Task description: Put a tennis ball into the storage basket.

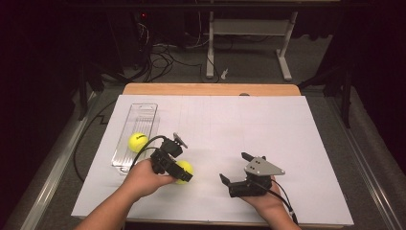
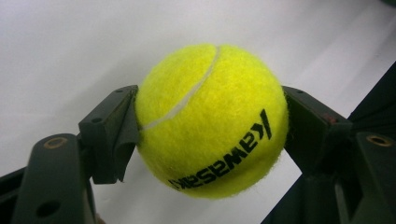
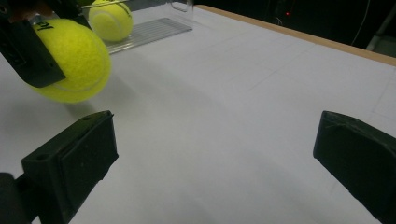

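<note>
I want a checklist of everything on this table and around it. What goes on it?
Surface: white paper sheet over a wooden table.
Job's things: yellow felt tennis ball held off the sheet; second yellow tennis ball inside a clear plastic tray.
Clutter: nothing seen.
Grippers: left gripper shut on the held ball, pads on both its sides; right gripper open, nothing between its jaws.
Cables: black cable looping from the left gripper; loose cables on the floor behind.
Surroundings: dark room, grey carpet, white table frame behind.
</note>
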Motion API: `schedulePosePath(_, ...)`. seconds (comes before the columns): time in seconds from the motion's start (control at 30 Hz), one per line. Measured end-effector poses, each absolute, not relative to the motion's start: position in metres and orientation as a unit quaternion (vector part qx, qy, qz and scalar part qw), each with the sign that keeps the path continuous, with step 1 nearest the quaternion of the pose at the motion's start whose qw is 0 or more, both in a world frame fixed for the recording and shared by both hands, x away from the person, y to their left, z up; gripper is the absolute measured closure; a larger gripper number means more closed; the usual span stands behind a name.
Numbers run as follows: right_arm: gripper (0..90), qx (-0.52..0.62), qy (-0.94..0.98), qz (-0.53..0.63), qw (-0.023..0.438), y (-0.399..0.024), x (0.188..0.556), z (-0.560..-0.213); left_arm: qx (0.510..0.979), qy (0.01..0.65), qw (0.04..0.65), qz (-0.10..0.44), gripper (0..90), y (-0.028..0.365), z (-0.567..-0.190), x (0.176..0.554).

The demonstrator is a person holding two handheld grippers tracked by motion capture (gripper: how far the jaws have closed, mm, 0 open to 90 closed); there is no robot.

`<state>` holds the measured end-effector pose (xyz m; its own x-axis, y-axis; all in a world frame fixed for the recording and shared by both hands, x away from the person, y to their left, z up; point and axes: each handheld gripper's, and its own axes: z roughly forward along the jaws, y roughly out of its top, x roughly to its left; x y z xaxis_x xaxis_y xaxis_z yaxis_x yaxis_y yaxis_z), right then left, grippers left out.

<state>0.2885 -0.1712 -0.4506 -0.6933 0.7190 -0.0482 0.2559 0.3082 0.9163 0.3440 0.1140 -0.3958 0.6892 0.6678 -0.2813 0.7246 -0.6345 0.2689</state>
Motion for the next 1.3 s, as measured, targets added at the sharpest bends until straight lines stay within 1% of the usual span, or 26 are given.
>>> schedulePosePath(0.6, 0.0, 0.361, 0.753, 0.486, 0.257, -0.233, 0.276, -0.455, 0.895, 0.398, 0.186, -0.080, 26.5, 0.124, -0.397, 0.345)
schedulePosePath(0.9, 0.1, 0.395, 0.722, 0.501, 0.269, -0.267, 0.267, -0.456, 0.891, 0.408, 0.184, -0.079, 26.5, 0.134, -0.394, 0.346)
schedulePosePath(1.13, 0.0, 0.394, 0.714, 0.507, 0.280, -0.275, 0.263, -0.454, 0.887, 0.417, 0.180, -0.082, 26.5, 0.144, -0.390, 0.348)
schedulePosePath(1.3, 0.0, 0.392, 0.719, 0.503, 0.276, -0.273, 0.263, -0.459, 0.884, 0.424, 0.179, -0.081, 26.5, 0.148, -0.385, 0.351)
